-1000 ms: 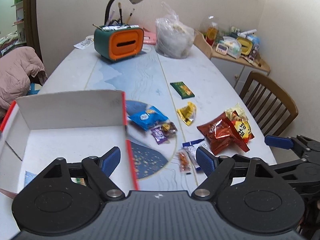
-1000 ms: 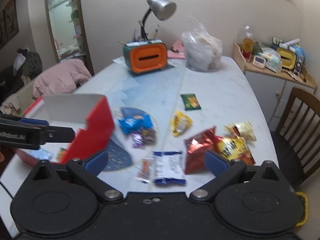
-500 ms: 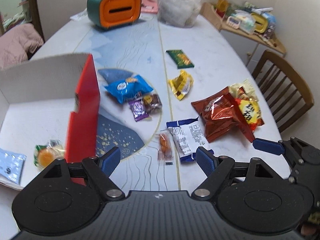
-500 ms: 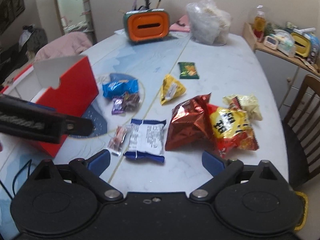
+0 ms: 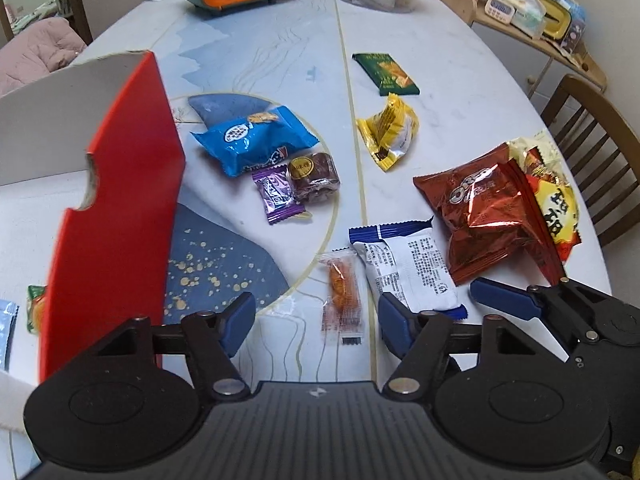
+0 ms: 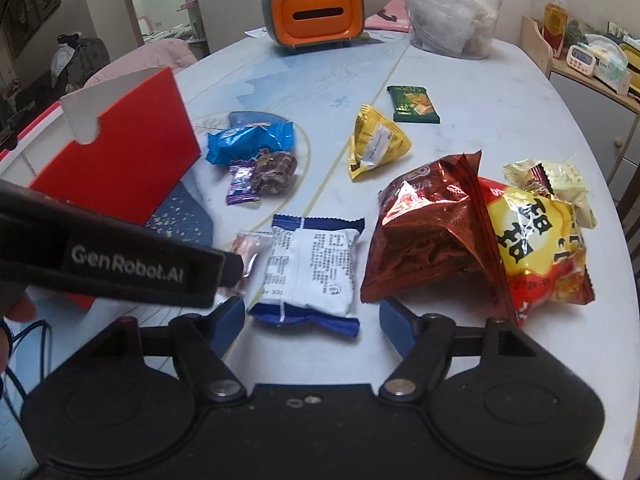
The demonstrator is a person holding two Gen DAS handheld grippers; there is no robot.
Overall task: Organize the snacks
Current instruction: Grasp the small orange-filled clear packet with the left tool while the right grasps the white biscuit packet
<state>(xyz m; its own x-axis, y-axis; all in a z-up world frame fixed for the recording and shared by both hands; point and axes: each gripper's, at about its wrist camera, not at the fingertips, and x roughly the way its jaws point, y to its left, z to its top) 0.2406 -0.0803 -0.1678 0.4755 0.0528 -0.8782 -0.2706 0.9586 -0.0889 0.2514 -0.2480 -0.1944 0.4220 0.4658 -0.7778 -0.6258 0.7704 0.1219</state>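
While both the left gripper [image 5: 316, 316] and right gripper [image 6: 312, 316] hover spread and empty over the white-and-blue foil snack packet [image 6: 310, 276] beside the red cardboard box [image 5: 116, 216], they could perhaps collide reaching together.

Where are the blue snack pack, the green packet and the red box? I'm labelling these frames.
blue snack pack [image 5: 256, 140], left wrist view, middle of its wrapper.
green packet [image 6: 414, 105], right wrist view, centre of its face.
red box [image 5: 120, 200], left wrist view, red outer wall.
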